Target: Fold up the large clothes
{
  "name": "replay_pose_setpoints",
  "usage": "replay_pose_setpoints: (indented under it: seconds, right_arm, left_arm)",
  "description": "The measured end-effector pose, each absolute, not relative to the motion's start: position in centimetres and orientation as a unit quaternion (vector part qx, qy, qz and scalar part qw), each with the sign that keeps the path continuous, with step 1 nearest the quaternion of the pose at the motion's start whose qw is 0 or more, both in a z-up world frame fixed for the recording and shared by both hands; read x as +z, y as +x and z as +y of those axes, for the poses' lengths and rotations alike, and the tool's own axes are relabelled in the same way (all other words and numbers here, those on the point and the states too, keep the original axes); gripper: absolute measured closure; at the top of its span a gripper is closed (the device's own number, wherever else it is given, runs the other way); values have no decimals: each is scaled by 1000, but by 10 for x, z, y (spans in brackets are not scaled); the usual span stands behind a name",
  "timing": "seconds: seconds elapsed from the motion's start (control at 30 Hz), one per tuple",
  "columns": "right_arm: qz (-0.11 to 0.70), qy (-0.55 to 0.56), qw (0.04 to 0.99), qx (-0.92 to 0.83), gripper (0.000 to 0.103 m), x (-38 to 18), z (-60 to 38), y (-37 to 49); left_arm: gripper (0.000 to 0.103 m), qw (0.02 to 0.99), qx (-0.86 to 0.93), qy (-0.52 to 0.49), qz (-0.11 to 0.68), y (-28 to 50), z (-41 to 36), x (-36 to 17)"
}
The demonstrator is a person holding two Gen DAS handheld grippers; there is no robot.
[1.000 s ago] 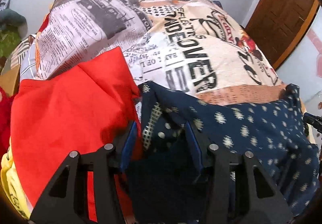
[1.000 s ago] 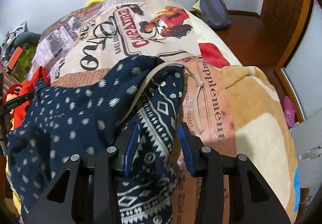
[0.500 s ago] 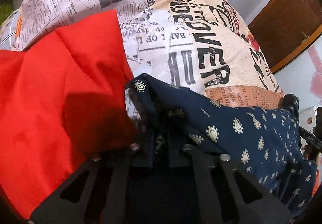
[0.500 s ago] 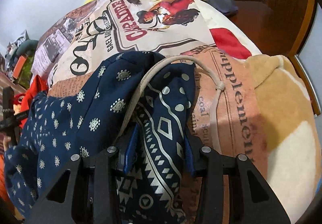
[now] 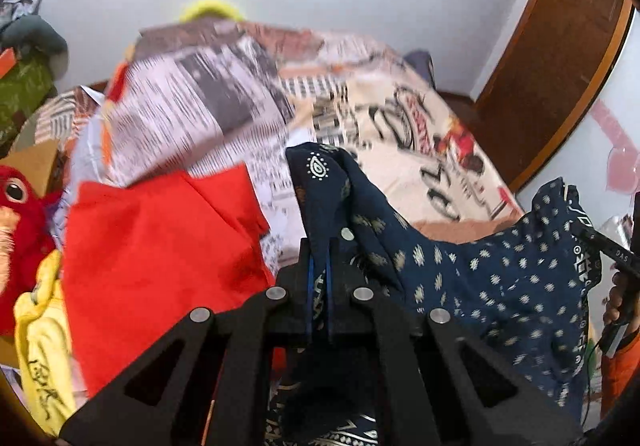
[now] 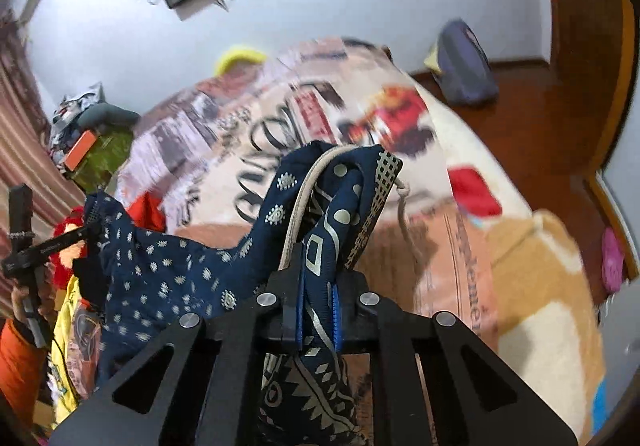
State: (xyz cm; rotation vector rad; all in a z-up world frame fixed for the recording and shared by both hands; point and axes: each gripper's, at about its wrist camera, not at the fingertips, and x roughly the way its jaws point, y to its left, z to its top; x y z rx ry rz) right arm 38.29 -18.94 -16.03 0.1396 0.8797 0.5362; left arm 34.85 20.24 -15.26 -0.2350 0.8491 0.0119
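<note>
Newsprint-patterned bedcover spreads over the whole bed, blurred in both views. Navy patterned garment hangs above the bed's near edge, stretched between the two grippers and sagging in the middle. Red cloth lies on the bedcover toward the near left corner, just beside the garment. Left gripper has just closed, its jaws pinched tight on one end of the garment. Right gripper has likewise just closed, clamping the other end, where a pale drawstring loops out.
</note>
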Motion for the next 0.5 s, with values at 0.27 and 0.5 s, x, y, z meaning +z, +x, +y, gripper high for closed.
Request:
replay_pose_setpoints:
  seconds: [0.27,0.5]
  right_arm:
    - [360,60,887,281,95,-121,-167,397]
    - [357,45,890,281,95,-128,-138,435]
  left_arm:
    - [100,926,38,-113,359,341,226,-109]
    - [100,923,70,-109,362,377,249,-119]
